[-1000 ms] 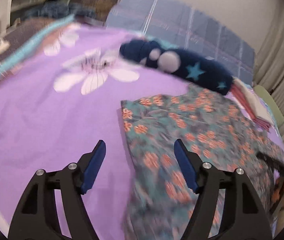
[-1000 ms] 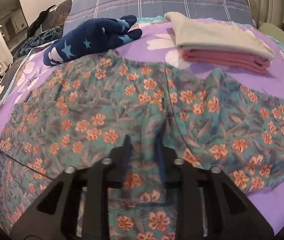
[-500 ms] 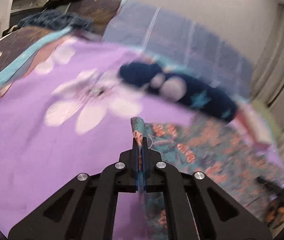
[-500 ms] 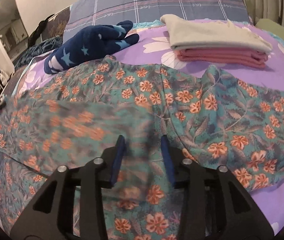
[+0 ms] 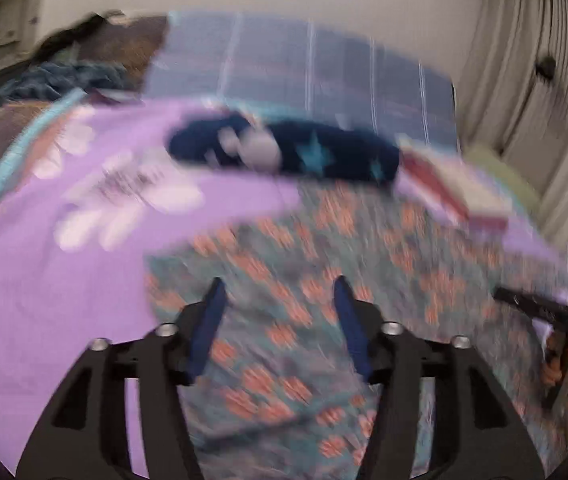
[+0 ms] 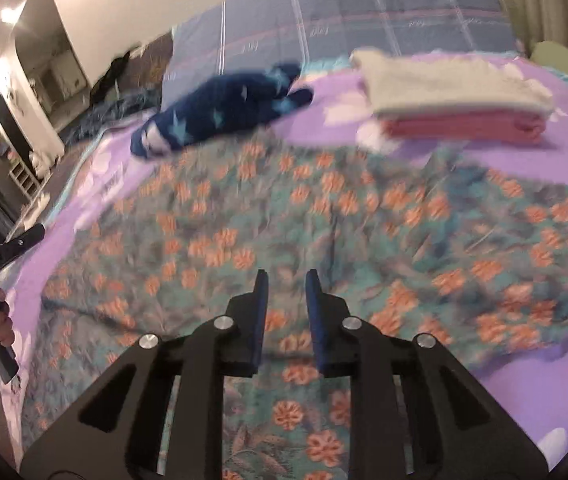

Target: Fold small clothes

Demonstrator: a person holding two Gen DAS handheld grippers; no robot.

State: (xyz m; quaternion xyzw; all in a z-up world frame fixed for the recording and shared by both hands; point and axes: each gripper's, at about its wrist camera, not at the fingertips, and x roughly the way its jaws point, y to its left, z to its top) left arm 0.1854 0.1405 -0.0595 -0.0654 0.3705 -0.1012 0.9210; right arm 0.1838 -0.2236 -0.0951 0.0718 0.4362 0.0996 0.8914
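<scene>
Since half a second ago the left gripper (image 5: 278,312) is letting go: its jaws, then pinched on the cloth edge, are now standing wide and empty. Floral shorts (image 6: 323,216) are lying spread on the purple bedsheet (image 6: 523,160), one flap seemingly folded over at their left. Right gripper (image 6: 285,300) is hovering above the middle, jaws narrowly apart, holding nothing. Both views are blurring with motion. Next grab likely wants the far edge, both corners pinched evenly, cloth drawn over flat. Navy starred garment (image 6: 220,112) and folded stack (image 6: 455,100) are lying beyond.
</scene>
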